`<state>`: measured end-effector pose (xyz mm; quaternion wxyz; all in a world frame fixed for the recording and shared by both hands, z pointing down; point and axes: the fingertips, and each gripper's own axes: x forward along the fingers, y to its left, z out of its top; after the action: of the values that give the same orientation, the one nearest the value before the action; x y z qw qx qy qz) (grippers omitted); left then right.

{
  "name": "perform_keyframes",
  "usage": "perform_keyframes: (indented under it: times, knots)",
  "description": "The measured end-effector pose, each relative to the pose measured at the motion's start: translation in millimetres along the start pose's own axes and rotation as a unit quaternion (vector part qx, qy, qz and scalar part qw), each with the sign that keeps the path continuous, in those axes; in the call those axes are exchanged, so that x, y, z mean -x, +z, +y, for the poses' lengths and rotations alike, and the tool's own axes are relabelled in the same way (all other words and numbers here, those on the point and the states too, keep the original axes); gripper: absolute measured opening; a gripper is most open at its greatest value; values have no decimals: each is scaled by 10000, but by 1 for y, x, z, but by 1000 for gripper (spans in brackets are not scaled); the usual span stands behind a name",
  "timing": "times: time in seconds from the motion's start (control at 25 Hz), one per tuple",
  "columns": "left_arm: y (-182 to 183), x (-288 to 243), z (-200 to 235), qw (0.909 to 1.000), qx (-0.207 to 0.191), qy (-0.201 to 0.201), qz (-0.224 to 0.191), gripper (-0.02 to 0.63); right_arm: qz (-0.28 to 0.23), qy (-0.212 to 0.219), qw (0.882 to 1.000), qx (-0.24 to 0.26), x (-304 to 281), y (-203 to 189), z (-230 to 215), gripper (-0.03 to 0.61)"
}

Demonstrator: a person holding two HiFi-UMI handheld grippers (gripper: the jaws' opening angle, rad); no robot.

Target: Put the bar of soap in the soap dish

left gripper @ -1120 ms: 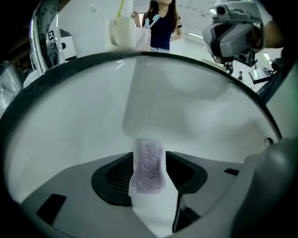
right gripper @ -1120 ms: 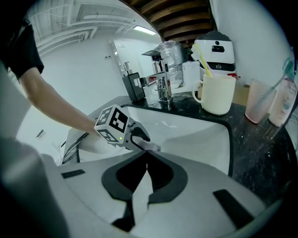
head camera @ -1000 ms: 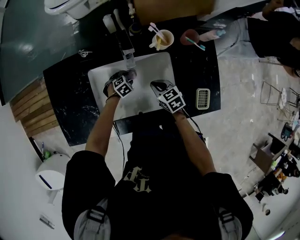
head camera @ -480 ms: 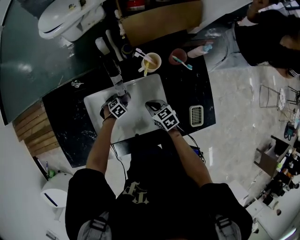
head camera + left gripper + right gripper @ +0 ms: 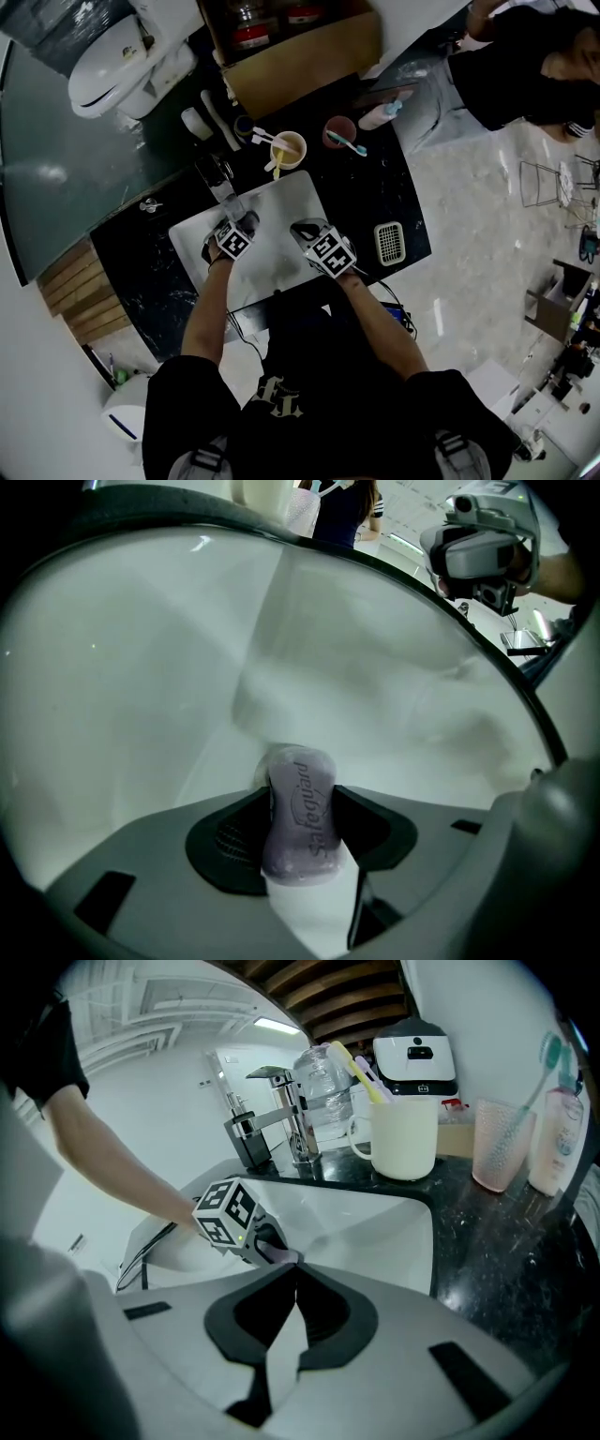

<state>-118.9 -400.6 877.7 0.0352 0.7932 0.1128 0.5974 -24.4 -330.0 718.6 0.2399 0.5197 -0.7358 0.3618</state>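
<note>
In the left gripper view my left gripper (image 5: 302, 799) is shut on a lilac bar of soap (image 5: 300, 817), which stands on edge between the jaws over the white sink basin (image 5: 141, 686). The head view shows this gripper (image 5: 232, 239) low in the basin (image 5: 281, 202), just below the faucet (image 5: 217, 176). My right gripper (image 5: 323, 246) hovers at the basin's right side; its jaws (image 5: 296, 1267) are shut with nothing between them. The white slotted soap dish (image 5: 389, 243) lies on the black counter, right of the sink.
Behind the sink stand a cream mug with toothbrushes (image 5: 286, 148), a pink cup with a toothbrush (image 5: 338, 131) and a bottle (image 5: 380, 115). The black counter (image 5: 141, 253) surrounds the basin. A cardboard box (image 5: 300, 52) sits further back. Another person (image 5: 525, 66) is at the upper right.
The head view has shifted and tilted, so the sink sits lower and more slanted. Both grippers stay over the basin, the left one still holding the soap near the faucet.
</note>
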Motion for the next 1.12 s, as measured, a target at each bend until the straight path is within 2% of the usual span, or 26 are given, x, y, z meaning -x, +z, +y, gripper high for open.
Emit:
perform_keyframes:
  times: [0.32,0.48,0.64,0.8,1.12]
  knots:
    - [0,0,-1,10000,51,10,42,202,65,-95,9999,20,8,-8,4,9]
    - [1,4,-1,9993,338,126,-118,204,-17,-151,9998,123,21,-1,7,9]
    - [13,11,2,9963,592,322,-527,204,28,-248,9996,144,30,-9,5,8]
    - [8,17,-8,9932,831,269,-765,204,-4,-263,9995,179,35,-11,7,8]
    - [48,71,-40,9781,1029,635,-1695,204,-274,-152,9989,347,56,-8,9,8]
